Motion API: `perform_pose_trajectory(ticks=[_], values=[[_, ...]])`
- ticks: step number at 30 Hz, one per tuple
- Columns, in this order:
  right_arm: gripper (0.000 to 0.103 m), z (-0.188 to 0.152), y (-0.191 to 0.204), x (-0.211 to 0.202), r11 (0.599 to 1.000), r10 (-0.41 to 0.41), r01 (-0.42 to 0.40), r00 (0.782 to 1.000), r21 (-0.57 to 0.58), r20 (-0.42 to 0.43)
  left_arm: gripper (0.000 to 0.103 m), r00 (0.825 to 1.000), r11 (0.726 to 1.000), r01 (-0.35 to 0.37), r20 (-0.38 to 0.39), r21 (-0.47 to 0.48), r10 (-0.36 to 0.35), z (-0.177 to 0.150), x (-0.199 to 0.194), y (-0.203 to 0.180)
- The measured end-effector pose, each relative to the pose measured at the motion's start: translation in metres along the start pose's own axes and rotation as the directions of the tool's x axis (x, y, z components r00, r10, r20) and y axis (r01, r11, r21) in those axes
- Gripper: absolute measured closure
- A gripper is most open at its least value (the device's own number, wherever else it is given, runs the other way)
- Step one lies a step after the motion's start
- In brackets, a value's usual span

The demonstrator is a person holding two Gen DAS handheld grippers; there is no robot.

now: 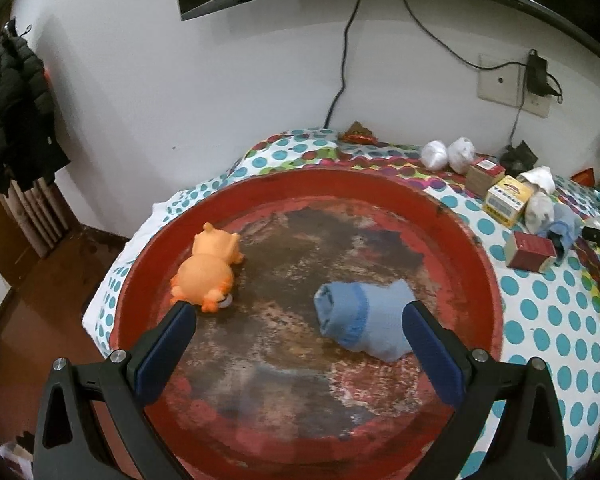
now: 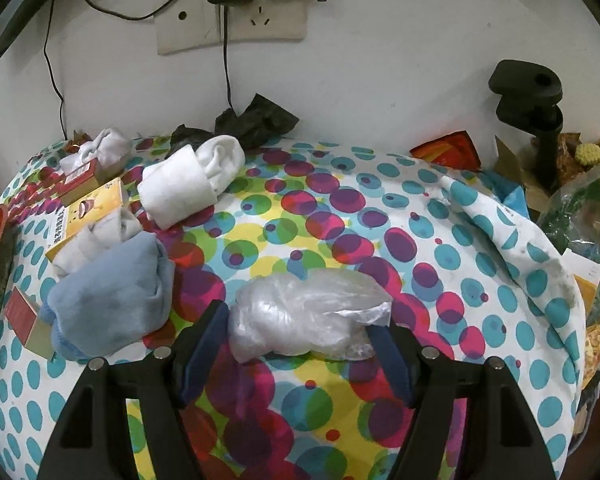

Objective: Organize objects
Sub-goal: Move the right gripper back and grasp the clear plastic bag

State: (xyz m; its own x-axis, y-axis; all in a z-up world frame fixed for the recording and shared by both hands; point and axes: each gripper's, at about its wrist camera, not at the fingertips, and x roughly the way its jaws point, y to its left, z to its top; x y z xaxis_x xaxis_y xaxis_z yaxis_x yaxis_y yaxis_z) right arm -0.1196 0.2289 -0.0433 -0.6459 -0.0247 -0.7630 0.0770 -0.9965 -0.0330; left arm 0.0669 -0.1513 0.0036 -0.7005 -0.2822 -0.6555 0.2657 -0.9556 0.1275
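The left hand-held gripper [image 1: 300, 314] hangs released over a round red tray with a worn, dark-mottled floor [image 1: 384, 186], its blue-padded jaws spread wide with nothing pressed between them. Just past its right fingertip lies a rolled light-blue sock [image 1: 360, 318] on the tray floor; near the left fingertip lies an orange rubber cat toy [image 1: 208, 268], close to the tray's left rim. The tray sits at the left end of a worktop covered by a polka-dot cloth [image 1: 548, 308].

The right hand-held gripper [image 2: 300, 326] stands around a crumpled clear plastic bag [image 2: 300, 316] that rests on the cloth near the worktop's front edge. Both pads sit right at the bag's sides, though whether they press on it cannot be told. To the left of the bag lies a bundled light-blue cloth [image 2: 108, 296], then a yellow cardboard box [image 2: 88, 212], and farther back a rolled white sock [image 2: 192, 184] toward the wall-side edge.
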Motion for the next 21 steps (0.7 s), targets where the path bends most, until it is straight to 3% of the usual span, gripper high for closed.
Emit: perform_pose_trajectory(ticks=[4,6,13,16,21], values=[[0.048,0.001,-0.001,0.003,0.999,0.035,-0.035,0.999,0.010,-0.013,0.000,1.000,0.999,0.022,0.012,0.041,-0.022,0.000,-0.003,-0.011],[0.056,0.001,0.000,0.003,0.999,0.049,-0.049,0.999,0.001,-0.016,0.000,0.999,0.998,0.040,0.002,0.048,-0.040,0.001,-0.003,-0.017],[0.059,-0.014,0.001,-0.011,0.998,0.064,-0.064,0.998,-0.020,-0.010,0.000,0.992,0.979,0.114,0.039,0.169,-0.122,0.010,-0.019,-0.050],[0.059,-0.025,-0.004,-0.020,0.997,0.077,-0.078,0.997,-0.023,-0.015,0.000,0.984,0.953,0.156,0.045,0.261,-0.174,0.018,-0.026,-0.075],[0.059,-0.042,-0.015,-0.034,0.995,0.098,-0.098,0.995,-0.024,-0.019,0.000,0.966,0.886,0.217,0.039,0.409,-0.254,0.032,-0.025,-0.125]])
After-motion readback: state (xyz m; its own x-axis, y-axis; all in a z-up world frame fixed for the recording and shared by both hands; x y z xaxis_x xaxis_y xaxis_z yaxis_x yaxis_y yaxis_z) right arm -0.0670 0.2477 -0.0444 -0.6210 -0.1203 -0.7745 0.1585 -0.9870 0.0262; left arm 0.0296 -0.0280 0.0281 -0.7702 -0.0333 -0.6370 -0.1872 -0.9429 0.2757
